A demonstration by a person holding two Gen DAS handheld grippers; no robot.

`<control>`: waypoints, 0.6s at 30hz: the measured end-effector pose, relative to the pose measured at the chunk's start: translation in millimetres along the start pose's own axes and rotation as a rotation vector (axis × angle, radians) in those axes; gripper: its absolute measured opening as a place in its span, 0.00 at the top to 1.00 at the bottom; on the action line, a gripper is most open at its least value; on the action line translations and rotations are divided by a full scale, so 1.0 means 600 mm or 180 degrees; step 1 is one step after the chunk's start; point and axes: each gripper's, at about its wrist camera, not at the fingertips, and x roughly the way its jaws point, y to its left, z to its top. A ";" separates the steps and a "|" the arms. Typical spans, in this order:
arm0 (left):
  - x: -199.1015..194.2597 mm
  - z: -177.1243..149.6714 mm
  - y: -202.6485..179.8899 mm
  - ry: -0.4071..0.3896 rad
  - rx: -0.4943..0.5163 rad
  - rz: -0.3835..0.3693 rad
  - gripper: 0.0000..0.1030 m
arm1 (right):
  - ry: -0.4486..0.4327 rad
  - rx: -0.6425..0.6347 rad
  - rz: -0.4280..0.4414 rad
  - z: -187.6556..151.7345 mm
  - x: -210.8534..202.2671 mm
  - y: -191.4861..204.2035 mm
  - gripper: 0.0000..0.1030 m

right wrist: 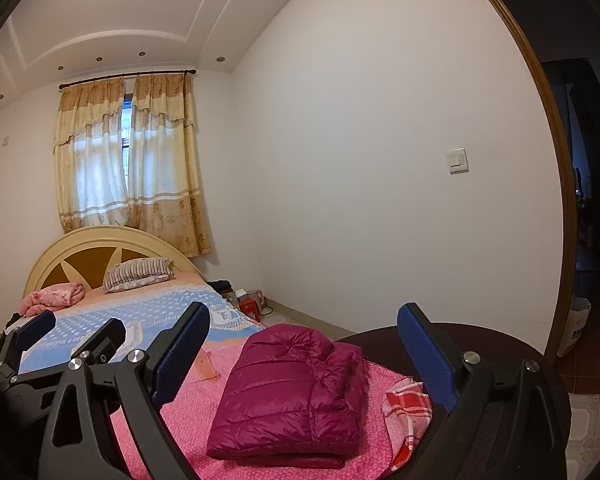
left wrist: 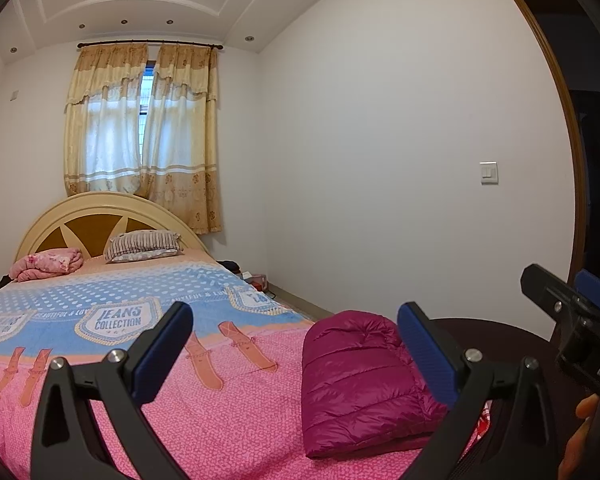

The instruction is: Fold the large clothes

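Note:
A magenta quilted down jacket (left wrist: 360, 384) lies folded into a compact block on the pink part of the bedspread (left wrist: 204, 412), near the bed's right edge. It also shows in the right wrist view (right wrist: 292, 396). My left gripper (left wrist: 296, 352) is open and empty, held above the bed just in front of the jacket. My right gripper (right wrist: 304, 356) is open and empty, held above the jacket. The right gripper also shows at the right edge of the left wrist view (left wrist: 572, 312). The left gripper shows at the left edge of the right wrist view (right wrist: 68, 332).
A red and white checked cloth (right wrist: 408, 408) lies by the jacket at the bed's corner. A dark round surface (right wrist: 500, 344) stands beyond it. A striped pillow (left wrist: 144, 244) and a folded pink blanket (left wrist: 48, 264) lie by the headboard (left wrist: 100, 216). An open doorway (right wrist: 588, 200) is on the right.

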 end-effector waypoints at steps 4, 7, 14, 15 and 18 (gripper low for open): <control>-0.001 0.001 0.001 0.0001 -0.0001 0.0004 0.00 | -0.0001 0.0002 -0.0004 -0.001 -0.003 -0.001 0.07; -0.001 0.002 0.003 0.0008 -0.0011 0.0004 0.00 | -0.0009 0.0002 -0.0008 0.000 -0.003 -0.001 0.07; 0.009 0.004 0.001 0.0102 0.0030 0.0041 0.00 | -0.0015 -0.0006 -0.0025 -0.002 -0.001 -0.004 0.07; 0.012 0.004 0.000 0.0117 0.0044 0.0071 0.00 | -0.0013 -0.0005 -0.0028 -0.003 0.000 -0.004 0.07; 0.015 0.003 0.001 0.0151 0.0042 0.0082 0.00 | 0.0007 0.0005 -0.0028 -0.003 0.002 -0.004 0.07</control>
